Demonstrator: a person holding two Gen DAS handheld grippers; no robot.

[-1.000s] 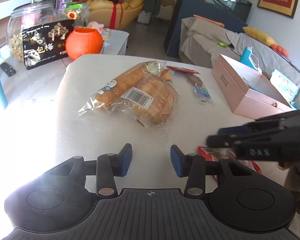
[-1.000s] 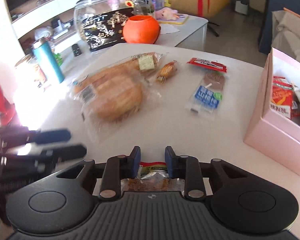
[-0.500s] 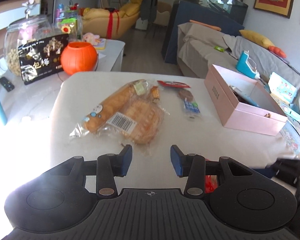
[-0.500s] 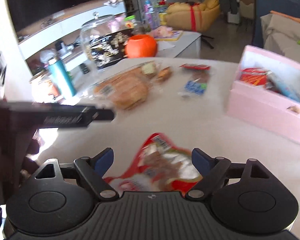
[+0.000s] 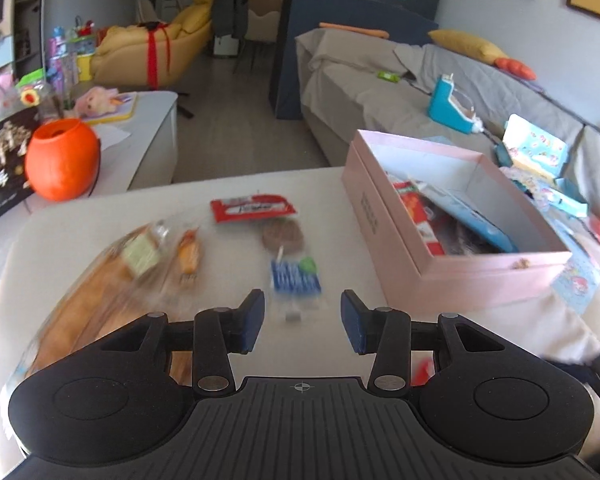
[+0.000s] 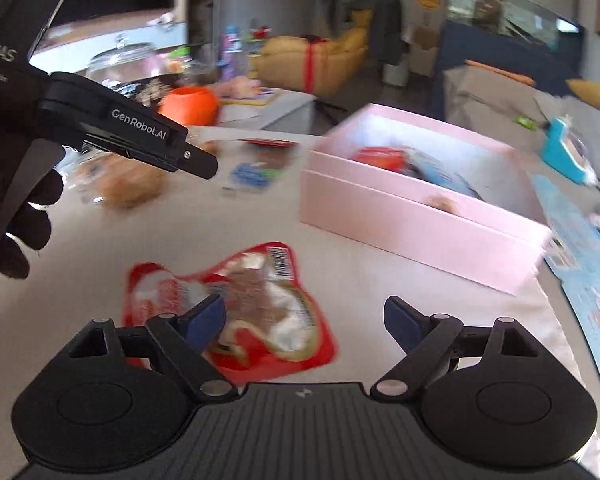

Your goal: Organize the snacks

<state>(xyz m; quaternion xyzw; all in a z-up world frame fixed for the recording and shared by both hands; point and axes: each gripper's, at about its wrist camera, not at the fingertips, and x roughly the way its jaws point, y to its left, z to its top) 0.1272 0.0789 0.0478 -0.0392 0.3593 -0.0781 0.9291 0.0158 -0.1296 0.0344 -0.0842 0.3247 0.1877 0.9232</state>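
An open pink box (image 5: 460,276) with several snack packs inside stands on the white table at the right. My left gripper (image 5: 302,320) is open and holds nothing. Just beyond its fingers lies a clear packet with a blue label (image 5: 296,276), with a red wrapper (image 5: 252,209) behind it. A bagged loaf (image 5: 112,280) and a small orange snack (image 5: 188,256) lie to the left. My right gripper (image 6: 304,320) stands wide open above a red pouch (image 6: 260,304) lying flat on the table, partly under its left finger. The pink box (image 6: 400,216) is ahead of it to the right.
An orange pumpkin pot (image 5: 62,160) stands on a low side table at the far left. A grey sofa (image 5: 380,92) runs behind the box. Blue printed packaging (image 6: 588,264) lies right of the box. The left gripper (image 6: 200,164) reaches in from the left of the right wrist view.
The right gripper opened and let go of the red pouch, which now lies on the table. Both views swung right toward the pink box, and the left gripper moved up over the small snacks.
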